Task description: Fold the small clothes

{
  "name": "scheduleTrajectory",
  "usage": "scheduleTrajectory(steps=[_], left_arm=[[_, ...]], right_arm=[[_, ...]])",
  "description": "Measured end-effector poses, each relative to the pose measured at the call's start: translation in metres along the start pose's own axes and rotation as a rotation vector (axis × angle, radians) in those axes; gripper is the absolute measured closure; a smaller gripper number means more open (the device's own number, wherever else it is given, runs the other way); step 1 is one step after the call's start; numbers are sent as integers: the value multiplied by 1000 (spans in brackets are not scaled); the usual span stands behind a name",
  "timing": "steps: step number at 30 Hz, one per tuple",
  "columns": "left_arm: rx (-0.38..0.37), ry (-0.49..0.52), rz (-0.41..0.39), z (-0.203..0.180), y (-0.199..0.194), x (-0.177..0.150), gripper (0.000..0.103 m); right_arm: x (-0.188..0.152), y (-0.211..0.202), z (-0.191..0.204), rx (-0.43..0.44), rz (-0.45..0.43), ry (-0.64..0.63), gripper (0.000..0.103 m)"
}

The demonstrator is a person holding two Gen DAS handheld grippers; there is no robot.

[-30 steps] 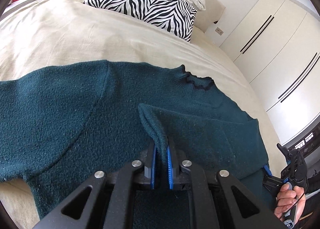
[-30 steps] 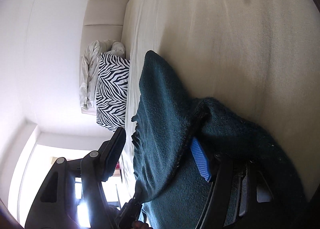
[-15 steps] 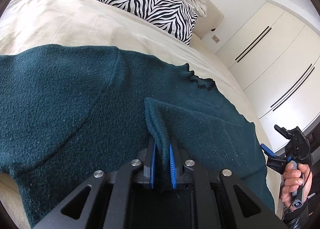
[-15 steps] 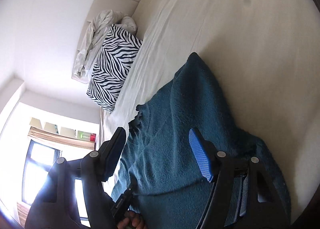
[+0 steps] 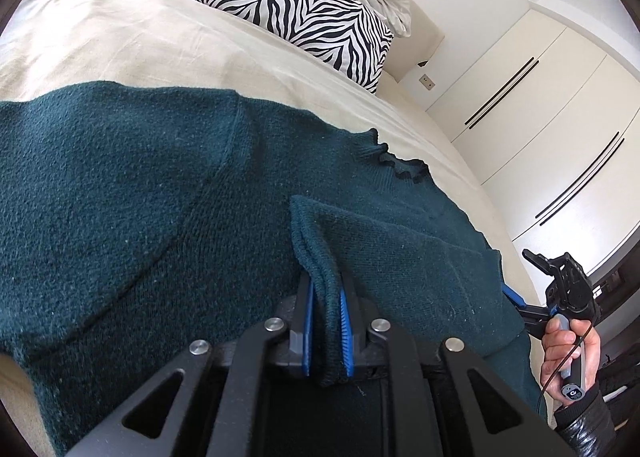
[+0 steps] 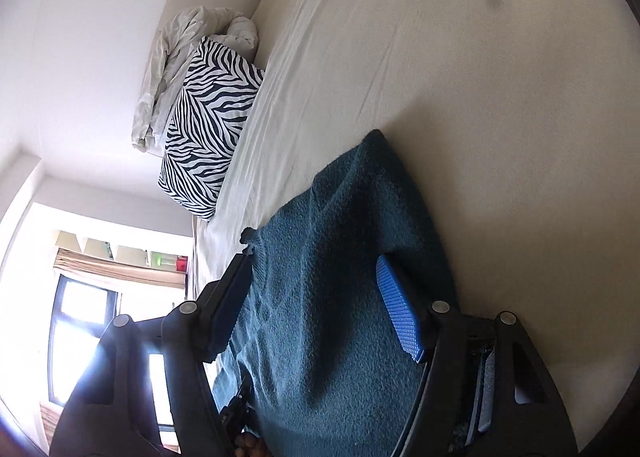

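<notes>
**op:** While my left gripper (image 5: 326, 331) is clamped on a folded-over flap of the sweater (image 5: 120, 197), my right gripper (image 6: 320, 309) hangs released, nothing in it.

**reply:** How far along?

**op:** One flap over, the rest is left. One sweater, spread near the bed's (image 5: 120, 45) front edge; one pillow (image 5: 296, 1).

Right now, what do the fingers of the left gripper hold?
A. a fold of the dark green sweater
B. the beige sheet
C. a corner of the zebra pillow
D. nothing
A: the left gripper is closed on a fold of the dark green sweater.
</notes>
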State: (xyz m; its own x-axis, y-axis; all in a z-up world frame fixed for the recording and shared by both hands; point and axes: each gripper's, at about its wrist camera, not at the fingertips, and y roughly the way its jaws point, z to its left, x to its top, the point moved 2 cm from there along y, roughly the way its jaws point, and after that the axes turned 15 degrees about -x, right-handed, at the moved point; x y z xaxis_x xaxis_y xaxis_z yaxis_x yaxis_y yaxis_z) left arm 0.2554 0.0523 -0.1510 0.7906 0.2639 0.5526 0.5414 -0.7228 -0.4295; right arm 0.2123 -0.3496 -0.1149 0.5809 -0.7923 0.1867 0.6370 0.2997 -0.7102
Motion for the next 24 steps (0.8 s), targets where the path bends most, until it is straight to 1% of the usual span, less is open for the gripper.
scheduleTrajectory(steps=[2, 5, 7, 9, 12, 15, 18, 19, 20, 21, 22, 23, 24], left_arm=[[1, 1, 0, 0, -1, 0, 87], [0, 0, 0, 0, 0, 0, 87], [-2, -2, -1, 0, -1, 0, 87], [-4, -2, -1, 0, -1, 0, 87], [-9, -7, -3, 0, -1, 1, 87], [-31, -24, -7, 3, -4, 1, 87], [-72, -75, 1, 5, -12, 4, 86], [-72, -93, 12, 4, -18, 5, 77], [-78, -104, 14, 1, -28, 6, 58], [-81, -107, -2, -2, -43, 5, 48], [-78, -112, -34, -4, -62, 3, 33], [-89, -119, -73, -4, -84, 0, 26], [-93, -141, -104, 1, -105, -3, 25]], right_arm=[[-16, -14, -5, 10, 2, -10, 39], [-39, -38, -15, -16, -3, -33, 39], [-55, -52, -25, -14, 5, -30, 39], [-75, -66, -39, -42, 8, -21, 39], [-105, -90, -56, -56, -18, -5, 39], [-140, -121, -70, -10, -73, 43, 39], [-177, -144, -73, 28, -106, 74, 39], [-189, -150, -71, 31, -110, 66, 39], [-201, -156, -67, 35, -116, 51, 39], [-212, -161, -64, 44, -120, 39, 39], [-222, -164, -61, 59, -114, 33, 38], [-232, -166, -60, 72, -103, 33, 38], [-239, -167, -56, 77, -95, 33, 38]])
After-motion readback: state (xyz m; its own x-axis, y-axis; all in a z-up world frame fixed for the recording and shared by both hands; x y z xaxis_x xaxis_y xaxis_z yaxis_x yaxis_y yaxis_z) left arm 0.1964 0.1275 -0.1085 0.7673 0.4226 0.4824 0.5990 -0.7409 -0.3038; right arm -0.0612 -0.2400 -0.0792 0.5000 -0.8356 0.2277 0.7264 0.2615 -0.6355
